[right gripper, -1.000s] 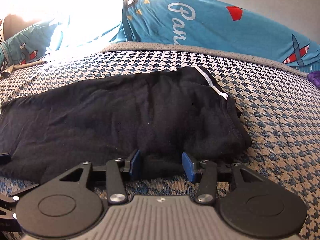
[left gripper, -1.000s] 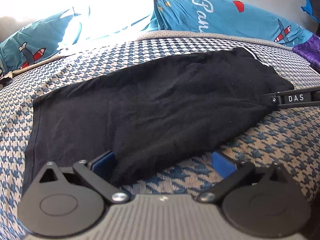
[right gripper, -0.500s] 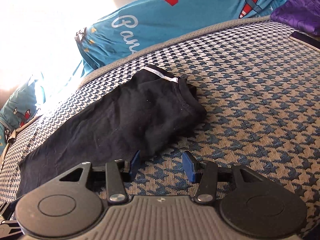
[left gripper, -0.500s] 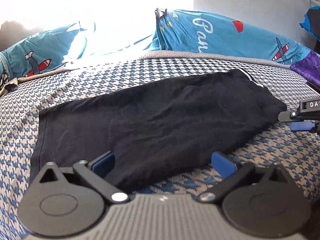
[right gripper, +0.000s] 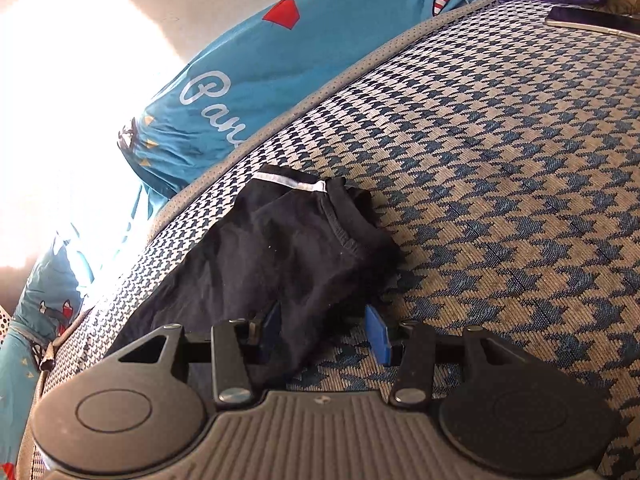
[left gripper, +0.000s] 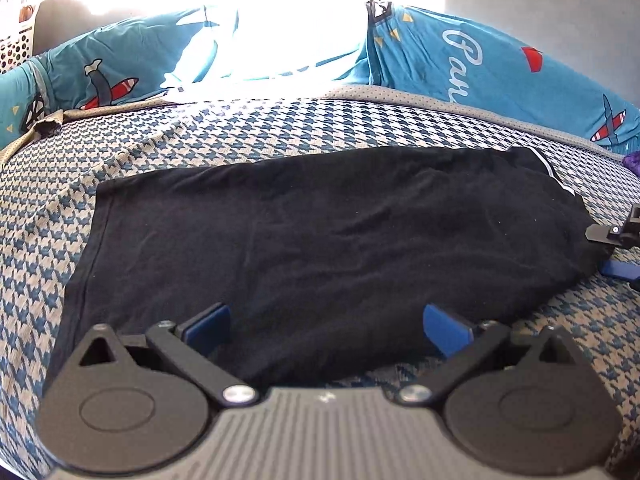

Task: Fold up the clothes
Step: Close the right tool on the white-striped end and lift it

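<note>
Both tongs, left [left gripper: 326,330] and right [right gripper: 324,330], gape over black garment [left gripper: 320,232]; pillow [left gripper: 500,64] reads "Pan".

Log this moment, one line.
black garment flat on bed | left tongs open, near edge | right tongs open, at end

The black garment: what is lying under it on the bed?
Under the black garment only the houndstooth bed cover shows, all around its edges. Whether anything lies beneath its middle cannot be seen; the cloth covers it.
</note>
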`<state>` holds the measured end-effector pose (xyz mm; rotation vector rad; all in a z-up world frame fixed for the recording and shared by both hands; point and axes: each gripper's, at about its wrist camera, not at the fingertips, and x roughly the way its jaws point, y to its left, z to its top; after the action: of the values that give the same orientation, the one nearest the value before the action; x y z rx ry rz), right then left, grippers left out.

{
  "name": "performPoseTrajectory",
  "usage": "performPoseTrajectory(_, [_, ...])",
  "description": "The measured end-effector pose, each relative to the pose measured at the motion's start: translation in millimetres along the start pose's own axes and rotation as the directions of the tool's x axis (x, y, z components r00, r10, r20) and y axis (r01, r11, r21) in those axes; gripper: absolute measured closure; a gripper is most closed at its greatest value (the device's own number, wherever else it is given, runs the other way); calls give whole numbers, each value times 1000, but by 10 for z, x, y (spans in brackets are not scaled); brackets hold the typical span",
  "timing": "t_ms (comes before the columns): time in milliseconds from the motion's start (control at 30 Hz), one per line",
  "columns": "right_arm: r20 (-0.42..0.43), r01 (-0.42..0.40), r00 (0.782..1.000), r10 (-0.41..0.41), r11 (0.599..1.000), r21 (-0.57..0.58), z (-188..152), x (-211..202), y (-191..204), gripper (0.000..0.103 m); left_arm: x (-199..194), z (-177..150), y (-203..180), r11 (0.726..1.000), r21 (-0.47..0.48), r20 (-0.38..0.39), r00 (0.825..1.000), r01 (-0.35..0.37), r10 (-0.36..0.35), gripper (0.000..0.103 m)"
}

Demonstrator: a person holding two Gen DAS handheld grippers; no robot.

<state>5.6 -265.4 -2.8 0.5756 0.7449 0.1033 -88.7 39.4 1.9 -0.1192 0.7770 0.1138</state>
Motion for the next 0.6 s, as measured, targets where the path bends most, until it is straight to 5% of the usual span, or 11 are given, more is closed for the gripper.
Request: performPoseTrajectory(600, [63,-42,997,38,998,50,262,375,-47,60,82,-15,-63,999,37,0,1000,-6,6,0])
